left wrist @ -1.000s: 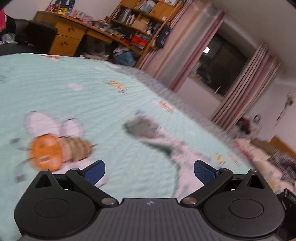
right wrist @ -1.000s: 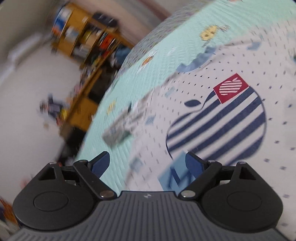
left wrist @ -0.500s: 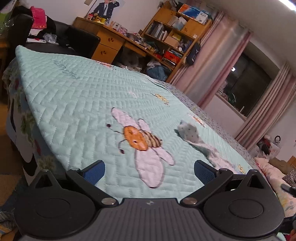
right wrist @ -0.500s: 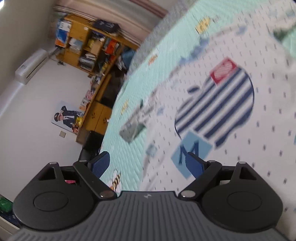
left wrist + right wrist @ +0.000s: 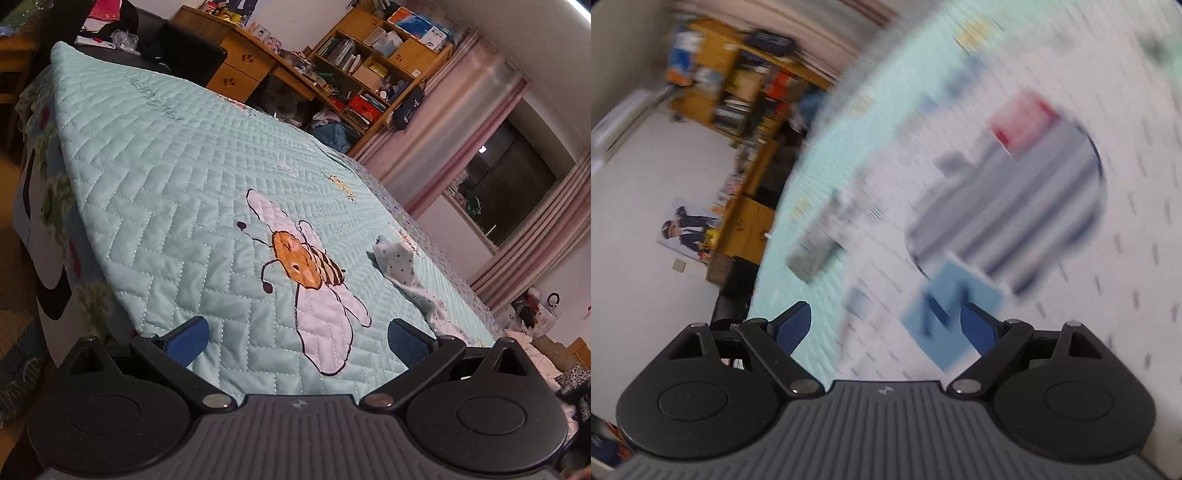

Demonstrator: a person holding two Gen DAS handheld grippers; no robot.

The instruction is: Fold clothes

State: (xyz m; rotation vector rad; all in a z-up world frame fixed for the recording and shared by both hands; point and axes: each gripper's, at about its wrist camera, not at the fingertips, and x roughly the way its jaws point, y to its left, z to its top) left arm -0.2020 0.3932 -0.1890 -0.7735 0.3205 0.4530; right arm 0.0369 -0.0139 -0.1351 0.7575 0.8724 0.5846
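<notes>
A white dotted shirt point(image 5: 1052, 258) with a navy-striped apple print, a red patch and a blue square lies spread on the mint quilted bed cover point(image 5: 871, 122); this view is motion-blurred. My right gripper point(image 5: 886, 328) hangs open over the shirt's edge, holding nothing. In the left wrist view, one sleeve of the garment point(image 5: 402, 269), pale with small dark marks, trails across the bed cover point(image 5: 166, 177) at the right. My left gripper point(image 5: 297, 339) is open and empty near the bed's edge, over a printed bee point(image 5: 303, 264).
A wooden desk point(image 5: 236, 66) and bookshelf point(image 5: 373, 62) stand beyond the bed's far side, with pink curtains point(image 5: 454, 140) and a dark window point(image 5: 513, 192) to the right. The bed's corner drops off at the left point(image 5: 48, 206). More fabric is piled at the far right point(image 5: 539, 350).
The left gripper has pulled back toward the bed's edge, so the bee print and sleeve now sit farther off. The right gripper keeps swinging over the shirt, blurring its view. Both stayed open.
</notes>
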